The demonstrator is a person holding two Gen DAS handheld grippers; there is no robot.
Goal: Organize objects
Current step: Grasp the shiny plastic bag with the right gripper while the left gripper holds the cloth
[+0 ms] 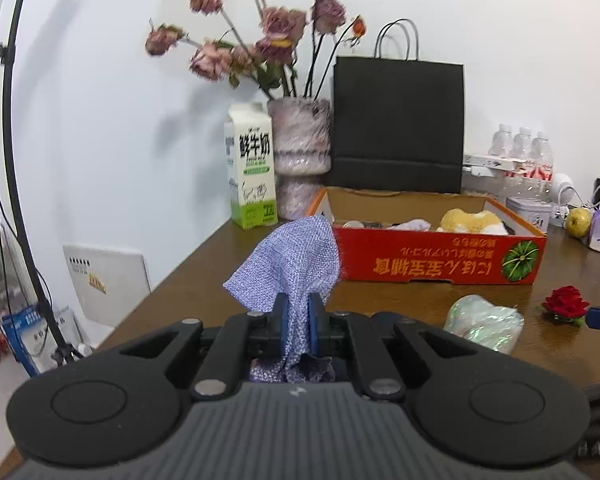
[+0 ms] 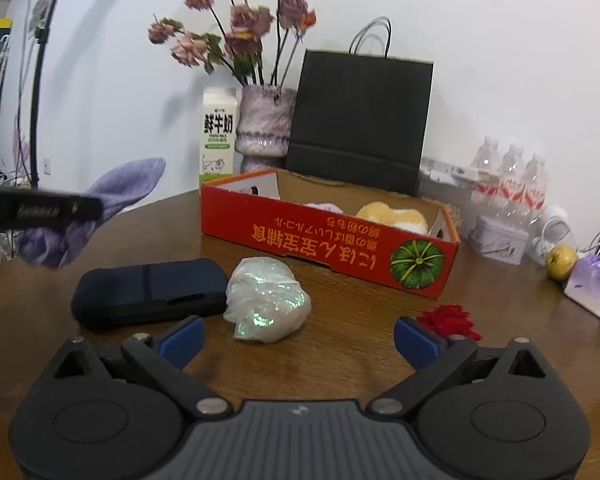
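My left fingers [image 1: 298,312] pinch a purple mesh cloth [image 1: 296,264], lifted off the worktop [image 1: 204,280] short of the orange box [image 1: 440,260]. My right fingers [image 2: 298,338] stand spread; an iridescent wrapped bundle [image 2: 266,300] lies just ahead of them, a red flower [image 2: 450,320] beside the right pad.

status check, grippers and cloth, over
Left gripper shut on purple mesh cloth, lifted. Right gripper open, empty, over table. Orange cardboard box ahead; iridescent bag in between.
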